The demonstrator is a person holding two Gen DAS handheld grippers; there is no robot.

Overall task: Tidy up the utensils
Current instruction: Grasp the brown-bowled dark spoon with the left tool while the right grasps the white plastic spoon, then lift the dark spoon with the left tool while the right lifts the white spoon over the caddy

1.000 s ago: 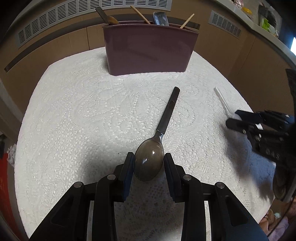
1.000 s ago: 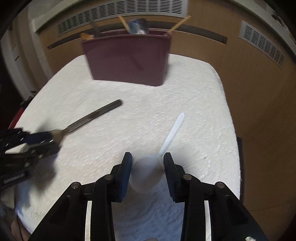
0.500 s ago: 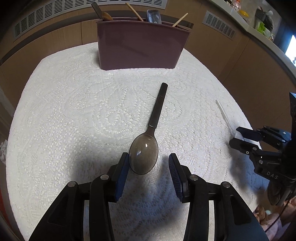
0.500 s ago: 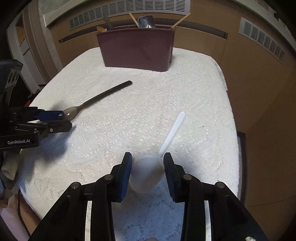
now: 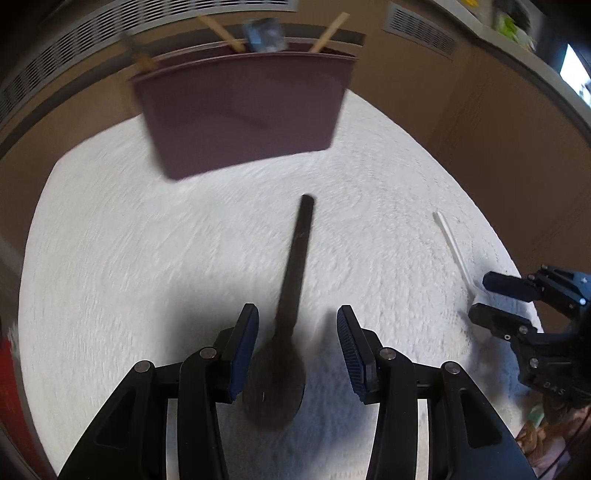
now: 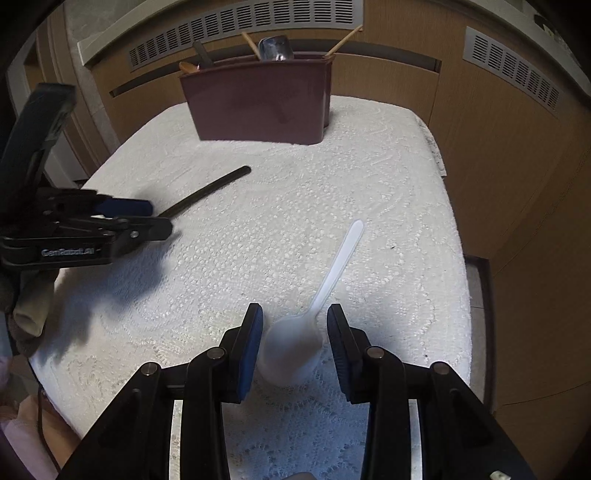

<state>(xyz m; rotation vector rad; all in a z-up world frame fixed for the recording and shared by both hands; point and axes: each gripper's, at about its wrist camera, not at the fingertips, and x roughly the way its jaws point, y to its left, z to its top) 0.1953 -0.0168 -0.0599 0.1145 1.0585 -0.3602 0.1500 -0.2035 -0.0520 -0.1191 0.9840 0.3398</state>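
A dark metal spoon [image 5: 291, 295] lies on the white lace cloth [image 5: 147, 258], its bowl between my left gripper's [image 5: 295, 339] open jaws, handle pointing toward the maroon utensil holder [image 5: 243, 110]. The left view is motion-blurred. A white plastic spoon [image 6: 325, 288] lies on the cloth, its bowl between my right gripper's [image 6: 295, 332] open jaws, not clamped. The holder [image 6: 258, 107] also shows in the right wrist view, with the left gripper [image 6: 147, 218] over the dark spoon [image 6: 210, 192]. The right gripper [image 5: 491, 299] and white spoon handle [image 5: 452, 240] show at the right of the left view.
The holder stands at the table's far edge and holds several utensils [image 6: 273, 48]. Wooden cabinet fronts with vent grilles [image 6: 240, 33] stand behind and to the right. The table's right edge [image 6: 461, 258] drops off close to the white spoon.
My left gripper opened wider and pushed forward along the dark spoon, so the bowl now sits deeper between the fingers. My right gripper opened slightly around the white spoon's bowl.
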